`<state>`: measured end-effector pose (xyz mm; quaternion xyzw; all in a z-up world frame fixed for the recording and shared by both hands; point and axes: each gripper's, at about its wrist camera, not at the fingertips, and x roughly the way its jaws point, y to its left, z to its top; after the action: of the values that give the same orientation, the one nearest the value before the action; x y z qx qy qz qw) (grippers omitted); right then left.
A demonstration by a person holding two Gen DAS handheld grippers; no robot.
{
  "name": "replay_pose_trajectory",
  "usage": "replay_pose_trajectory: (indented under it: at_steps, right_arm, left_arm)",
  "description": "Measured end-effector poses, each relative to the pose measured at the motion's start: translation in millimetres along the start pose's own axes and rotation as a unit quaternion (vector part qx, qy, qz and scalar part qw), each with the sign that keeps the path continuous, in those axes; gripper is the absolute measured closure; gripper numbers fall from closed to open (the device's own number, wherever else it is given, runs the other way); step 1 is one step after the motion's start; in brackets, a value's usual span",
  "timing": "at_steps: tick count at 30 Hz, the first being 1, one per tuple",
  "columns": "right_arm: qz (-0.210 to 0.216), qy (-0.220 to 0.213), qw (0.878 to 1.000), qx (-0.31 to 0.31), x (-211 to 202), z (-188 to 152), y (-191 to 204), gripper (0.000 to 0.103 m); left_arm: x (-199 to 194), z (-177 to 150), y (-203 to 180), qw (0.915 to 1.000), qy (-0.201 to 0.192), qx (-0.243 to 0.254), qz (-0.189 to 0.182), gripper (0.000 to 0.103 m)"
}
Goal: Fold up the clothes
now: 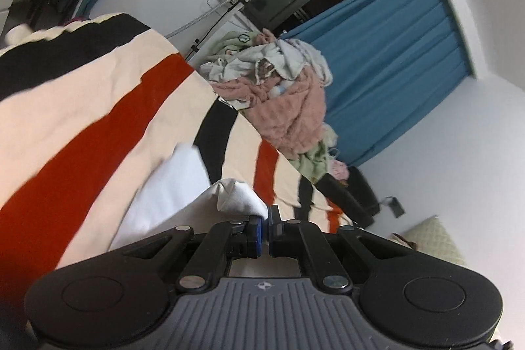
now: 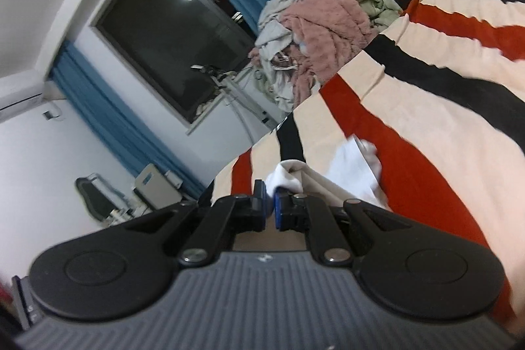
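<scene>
A white garment [image 1: 183, 186] lies on a bed with a cream, red and black striped cover [image 1: 98, 107]. My left gripper [image 1: 265, 218] is shut on a bunched white edge of the garment [image 1: 239, 195]. In the right wrist view the same white garment [image 2: 351, 169] stretches across the striped cover [image 2: 426, 120]. My right gripper [image 2: 269, 199] is shut on another bunched corner of it [image 2: 285, 177]. Both views are tilted and the cloth is blurred.
A heap of unfolded clothes, pink, white and green [image 1: 282, 87], sits at the far end of the bed; it also shows in the right wrist view [image 2: 315, 31]. Blue curtains [image 1: 387, 54], a dark window [image 2: 170, 31] and white walls lie behind. A black chair [image 1: 354, 195] stands by the bed.
</scene>
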<state>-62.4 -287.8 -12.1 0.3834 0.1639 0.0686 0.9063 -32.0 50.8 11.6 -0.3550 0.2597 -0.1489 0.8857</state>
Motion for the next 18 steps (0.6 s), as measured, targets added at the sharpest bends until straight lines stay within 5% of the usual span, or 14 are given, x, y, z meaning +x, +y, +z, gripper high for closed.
replay_pose_trajectory:
  at_steps: [7,15,16,17,18]
  right_arm:
    - [-0.063,0.032,0.997,0.016,124,29,-23,0.094]
    - [-0.05,0.079,0.995,0.035,173,15,-77,0.091]
    - [-0.05,0.088,0.994,0.036,176,15,-80,0.089]
    - [-0.046,0.094,0.994,0.025,175,14,-77,0.078]
    - [-0.042,0.099,0.994,0.015,174,14,-75,0.051]
  left_arm:
    - [89,11,27,0.9994,0.01,0.018,0.03,0.099]
    - [165,20,50,0.9973,0.024,0.048,0.05,0.096]
    - [165,20,50,0.997,0.027,0.055,0.047,0.088]
    - [165,20,50,0.9966,0.029,0.062,0.045,0.067]
    - [165,20,49,0.996,0.03,0.072,0.043,0.053]
